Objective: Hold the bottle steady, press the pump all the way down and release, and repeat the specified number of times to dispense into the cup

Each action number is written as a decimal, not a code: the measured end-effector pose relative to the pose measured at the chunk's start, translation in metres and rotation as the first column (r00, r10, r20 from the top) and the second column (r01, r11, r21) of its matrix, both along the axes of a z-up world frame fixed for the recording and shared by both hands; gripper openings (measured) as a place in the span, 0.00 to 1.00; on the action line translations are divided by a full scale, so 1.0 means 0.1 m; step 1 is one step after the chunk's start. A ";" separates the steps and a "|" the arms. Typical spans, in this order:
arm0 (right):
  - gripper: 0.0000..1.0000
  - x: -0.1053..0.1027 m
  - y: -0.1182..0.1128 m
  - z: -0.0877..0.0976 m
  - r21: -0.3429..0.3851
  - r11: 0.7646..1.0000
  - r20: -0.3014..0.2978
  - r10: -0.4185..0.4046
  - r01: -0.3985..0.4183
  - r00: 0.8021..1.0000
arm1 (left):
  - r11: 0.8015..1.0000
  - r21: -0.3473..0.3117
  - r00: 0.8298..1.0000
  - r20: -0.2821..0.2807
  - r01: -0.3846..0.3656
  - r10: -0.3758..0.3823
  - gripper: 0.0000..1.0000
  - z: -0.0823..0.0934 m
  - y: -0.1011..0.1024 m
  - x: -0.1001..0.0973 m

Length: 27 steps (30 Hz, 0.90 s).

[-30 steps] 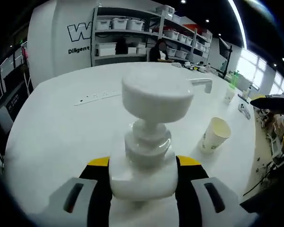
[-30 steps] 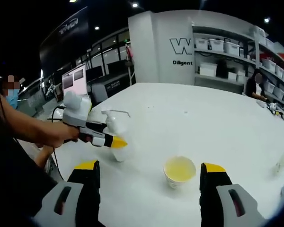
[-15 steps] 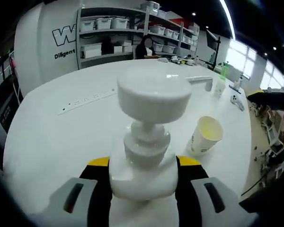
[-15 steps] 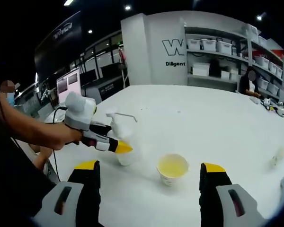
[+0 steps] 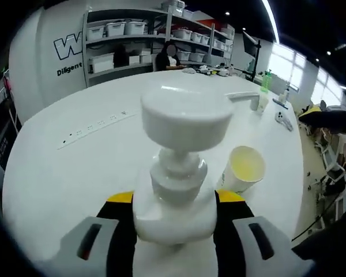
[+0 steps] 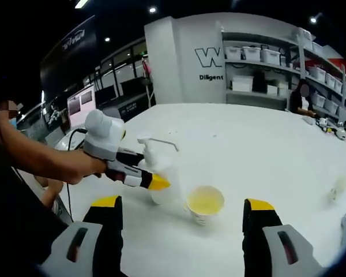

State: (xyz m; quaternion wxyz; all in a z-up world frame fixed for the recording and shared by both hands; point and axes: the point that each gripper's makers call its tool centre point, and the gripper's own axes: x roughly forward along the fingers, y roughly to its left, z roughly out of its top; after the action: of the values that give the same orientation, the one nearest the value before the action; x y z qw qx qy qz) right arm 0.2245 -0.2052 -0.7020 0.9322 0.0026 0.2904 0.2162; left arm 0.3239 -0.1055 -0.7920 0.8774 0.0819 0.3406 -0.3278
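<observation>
- My left gripper (image 5: 173, 222) is clamped on the white pump bottle (image 5: 174, 199): in the left gripper view its body sits wedged between my two yellow-tipped jaws, both pressed against its sides.
- That same view puts the pump head (image 5: 186, 118) right in front of me, a broad, smooth white disc on a ribbed collar, with the thin spout (image 5: 245, 98) reaching off to the right.
- The paper cup (image 5: 241, 169) stands just right of the bottle, very near it (I cannot tell whether they touch); its inside looks pale yellow and its outer wall carries dark print.
- The right gripper view gives me what the close view cannot: the whole left gripper (image 6: 153, 179) from the side, with my hand (image 6: 83, 167) round its handle, and the bottle (image 6: 161, 176) standing upright on the white table (image 6: 265, 156).
- From there the spout (image 6: 161, 142) shows as a slim bent tube pointing toward the cup (image 6: 204, 203), which sits just beside the bottle and is open at the top.
- My right gripper (image 6: 179, 231) is empty, its jaws spread wide (black with yellow tips), low over the table with the cup lying ahead between them.
- The table is smooth, glossy white with a rounded edge; the left gripper view also shows a long white power strip (image 5: 95, 124) lying flat on it, well apart from the bottle.
- Shelves (image 5: 138, 43) with white bins line the far wall.
</observation>
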 end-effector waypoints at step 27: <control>0.81 0.26 0.05 0.13 0.020 0.997 0.023 0.072 -0.073 0.997 | 0.990 0.029 0.990 -0.004 0.138 -0.138 0.49 -0.09 -0.37 -0.12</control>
State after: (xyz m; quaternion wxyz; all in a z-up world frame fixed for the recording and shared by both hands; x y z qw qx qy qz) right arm 0.2504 -0.1997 -0.6893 0.9268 -0.0006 0.2775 0.2530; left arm 0.3121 -0.1429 -0.8006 0.8510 0.1180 0.3397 -0.3827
